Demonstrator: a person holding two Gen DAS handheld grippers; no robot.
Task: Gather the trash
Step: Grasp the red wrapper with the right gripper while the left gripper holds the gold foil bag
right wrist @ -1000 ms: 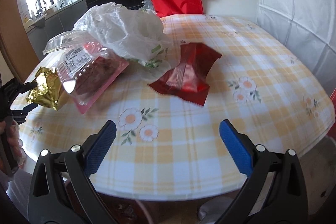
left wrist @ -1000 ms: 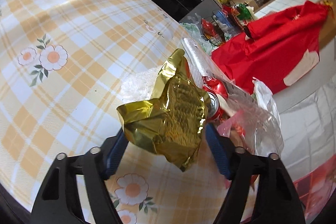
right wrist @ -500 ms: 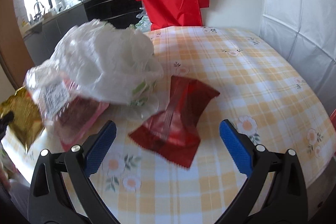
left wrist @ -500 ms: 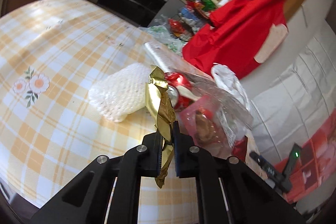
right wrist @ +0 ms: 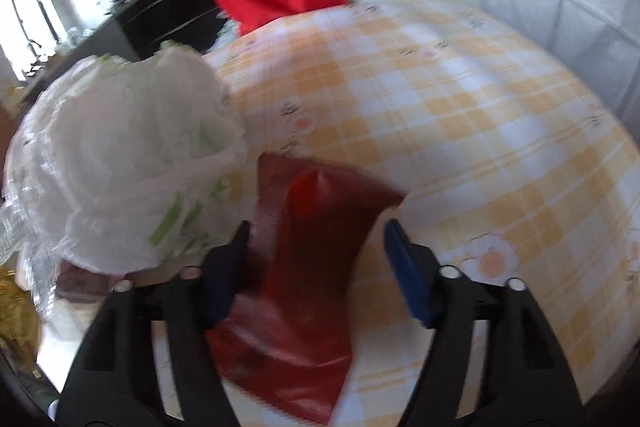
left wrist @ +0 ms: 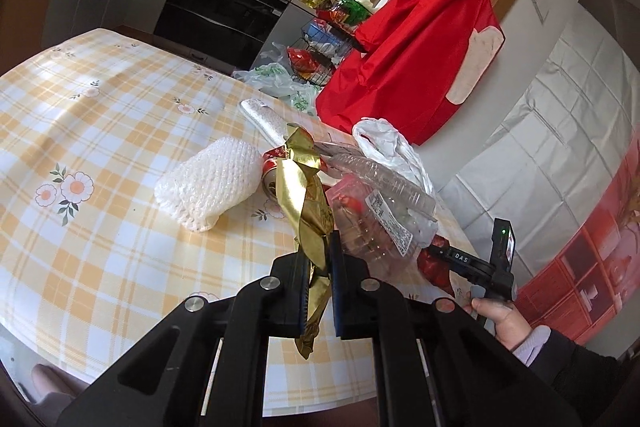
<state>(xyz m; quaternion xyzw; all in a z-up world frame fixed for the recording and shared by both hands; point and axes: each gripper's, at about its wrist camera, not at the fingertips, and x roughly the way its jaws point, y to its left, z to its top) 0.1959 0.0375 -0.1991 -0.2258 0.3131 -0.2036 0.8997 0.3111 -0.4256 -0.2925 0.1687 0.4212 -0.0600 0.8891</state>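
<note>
My left gripper [left wrist: 319,281] is shut on a crumpled gold foil wrapper [left wrist: 306,203] and holds it above the checked tablecloth [left wrist: 100,155]. Behind it lie a white bubble-wrap roll [left wrist: 212,185], a red can [left wrist: 272,167], a clear plastic container [left wrist: 376,211] and a white plastic bag [left wrist: 384,143]. My right gripper [right wrist: 316,251] is open, its fingers on either side of a dark red snack packet [right wrist: 312,259] on the table. The white plastic bag [right wrist: 128,163] sits just left of it. The right gripper's handle and hand show in the left wrist view [left wrist: 492,267].
A red cloth [left wrist: 420,47] hangs by the wall behind the table. A wire rack with bags [left wrist: 324,39] and a dark oven [left wrist: 224,7] stand further back. The table's near edge [left wrist: 224,399] is close below my left gripper.
My left gripper closed on the gold wrapper and lifted it. My right gripper moved forward and down until its open fingers straddle the red packet.
</note>
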